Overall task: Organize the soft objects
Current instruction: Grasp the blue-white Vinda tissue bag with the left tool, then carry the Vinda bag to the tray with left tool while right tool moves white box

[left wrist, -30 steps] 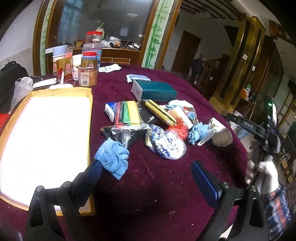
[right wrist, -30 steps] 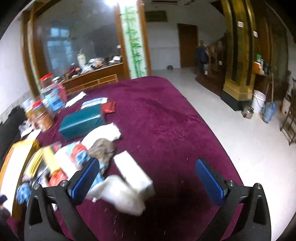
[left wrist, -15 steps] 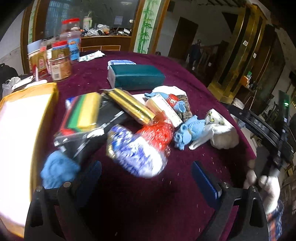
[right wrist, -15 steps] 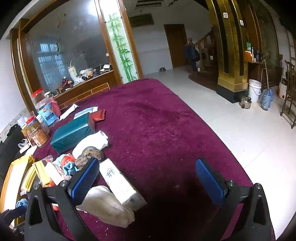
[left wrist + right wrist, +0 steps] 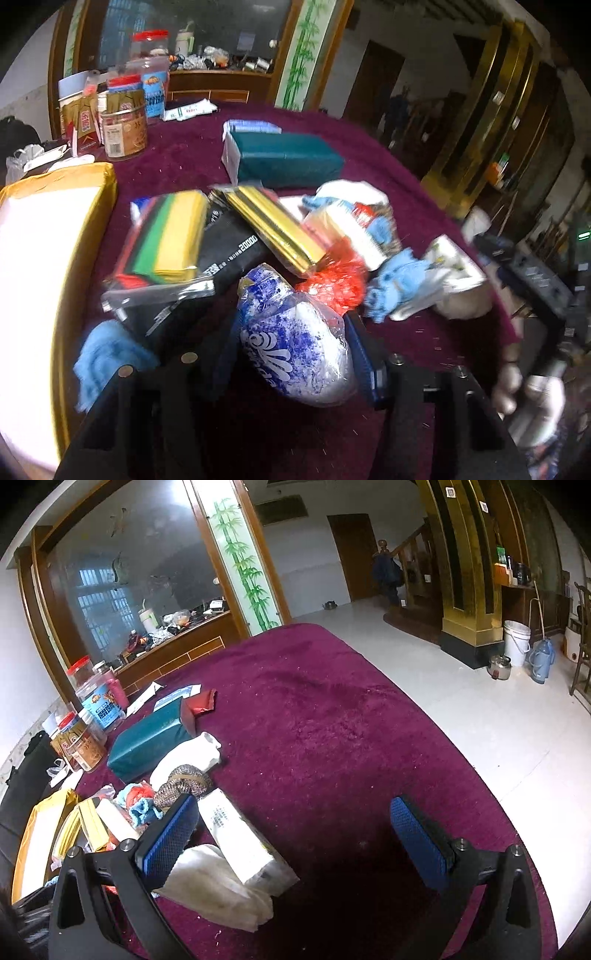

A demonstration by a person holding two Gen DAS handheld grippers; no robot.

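Left wrist view: the left tool (image 5: 295, 354) has its pads narrowed onto a blue-and-white bag (image 5: 295, 339), one pad touching each side, on the maroon bench (image 5: 406, 424). Just beside it lie a blue cloth (image 5: 99, 354), a black packet (image 5: 207, 273), a red mesh (image 5: 332, 277) and a teal box (image 5: 284, 157) farther back. A yellow tray (image 5: 88, 236) sits at the left. Right wrist view: the right tool (image 5: 295, 834) hangs wide open and holds nothing, above the bench beside a white cloth (image 5: 214, 886).

pouch (image 5: 295, 343) right of tray (image 5: 92, 206)
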